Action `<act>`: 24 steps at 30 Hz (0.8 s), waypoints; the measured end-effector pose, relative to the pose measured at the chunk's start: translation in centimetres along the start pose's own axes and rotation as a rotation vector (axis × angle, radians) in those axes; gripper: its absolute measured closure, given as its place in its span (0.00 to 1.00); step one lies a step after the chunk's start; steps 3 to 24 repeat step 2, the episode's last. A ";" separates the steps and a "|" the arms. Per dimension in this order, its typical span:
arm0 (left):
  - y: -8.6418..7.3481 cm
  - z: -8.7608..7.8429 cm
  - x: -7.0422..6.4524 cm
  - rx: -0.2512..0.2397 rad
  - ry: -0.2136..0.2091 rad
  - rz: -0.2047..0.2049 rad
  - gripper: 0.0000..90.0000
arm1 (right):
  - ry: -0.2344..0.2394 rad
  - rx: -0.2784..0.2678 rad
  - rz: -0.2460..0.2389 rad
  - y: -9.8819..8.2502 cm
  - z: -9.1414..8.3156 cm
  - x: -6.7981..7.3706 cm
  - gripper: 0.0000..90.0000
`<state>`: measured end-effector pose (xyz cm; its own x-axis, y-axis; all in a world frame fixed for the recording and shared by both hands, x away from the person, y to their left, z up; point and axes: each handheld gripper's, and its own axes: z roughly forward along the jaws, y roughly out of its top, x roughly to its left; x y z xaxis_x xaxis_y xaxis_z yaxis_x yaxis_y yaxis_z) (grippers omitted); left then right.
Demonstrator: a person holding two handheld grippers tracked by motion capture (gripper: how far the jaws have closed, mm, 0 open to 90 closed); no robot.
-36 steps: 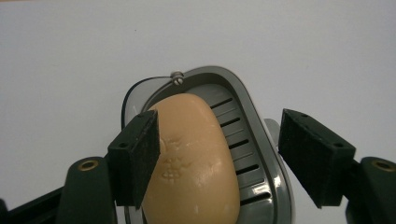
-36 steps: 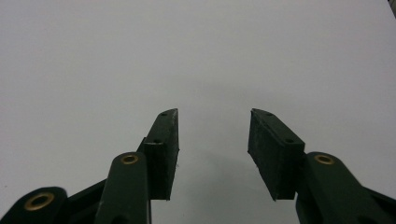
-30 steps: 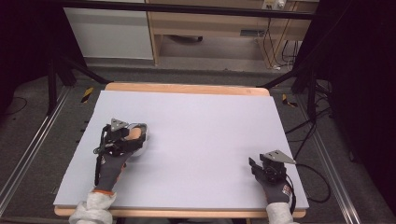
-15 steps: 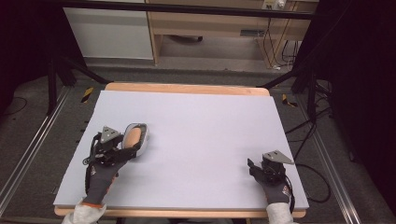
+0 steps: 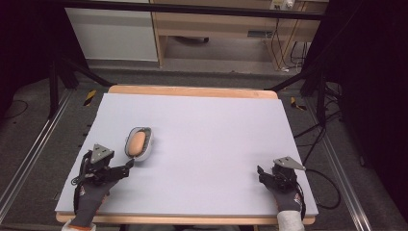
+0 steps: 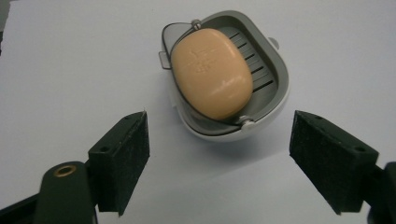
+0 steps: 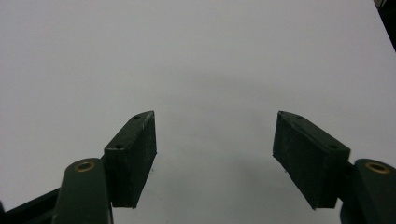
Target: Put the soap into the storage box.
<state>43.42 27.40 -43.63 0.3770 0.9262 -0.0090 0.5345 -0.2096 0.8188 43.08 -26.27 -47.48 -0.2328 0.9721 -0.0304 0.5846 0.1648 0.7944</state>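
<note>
Both grippers, the left gripper (image 5: 126, 166) and right gripper (image 5: 262, 172), are held spread and empty, with the soap (image 6: 211, 73) already seated in its dish (image 6: 271, 84) just ahead of the left one, nothing evidently left undone.

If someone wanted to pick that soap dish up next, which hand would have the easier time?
Probably the left. Its open claw sits just short of the soap dish and points at it, while the right claw rests far off at the table's other side.

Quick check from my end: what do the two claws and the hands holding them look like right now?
Both claws, left and right, are black, each topped by a grey three-cornered plate. The jaws are flat black blocks with small screw holes on arms with brass-ringed holes. Black cables trail from each. The hands wear dark grey gloves with light cuffs.
</note>
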 end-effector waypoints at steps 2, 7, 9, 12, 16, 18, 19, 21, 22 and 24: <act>-0.2 0.0 0.3 0.006 -0.001 -0.002 0.21 | 0.000 0.002 -0.003 0.0 0.0 0.0 0.33; -0.2 0.0 0.3 0.006 -0.001 -0.002 0.21 | 0.000 0.002 -0.003 0.0 0.0 0.0 0.33; -0.2 0.0 0.3 0.006 -0.001 -0.002 0.21 | 0.000 0.002 -0.003 0.0 0.0 0.0 0.33; -0.2 0.0 0.3 0.006 -0.001 -0.002 0.21 | 0.000 0.002 -0.003 0.0 0.0 0.0 0.33; -0.2 0.0 0.3 0.006 -0.001 -0.002 0.21 | 0.000 0.002 -0.003 0.0 0.0 0.0 0.33; -0.2 0.0 0.3 0.006 -0.001 -0.002 0.21 | 0.000 0.002 -0.003 0.0 0.0 0.0 0.33; -0.2 0.0 0.3 0.006 -0.001 -0.002 0.21 | 0.000 0.002 -0.003 0.0 0.0 0.0 0.33; -0.2 0.0 0.3 0.006 -0.001 -0.002 0.21 | 0.000 0.002 -0.003 0.0 0.0 0.0 0.33; -0.2 0.0 0.3 0.006 -0.001 -0.002 0.21 | 0.000 0.002 -0.003 0.0 0.0 0.0 0.33; -0.2 0.0 0.3 0.006 -0.001 -0.002 0.21 | 0.000 0.002 -0.003 0.0 0.0 0.0 0.33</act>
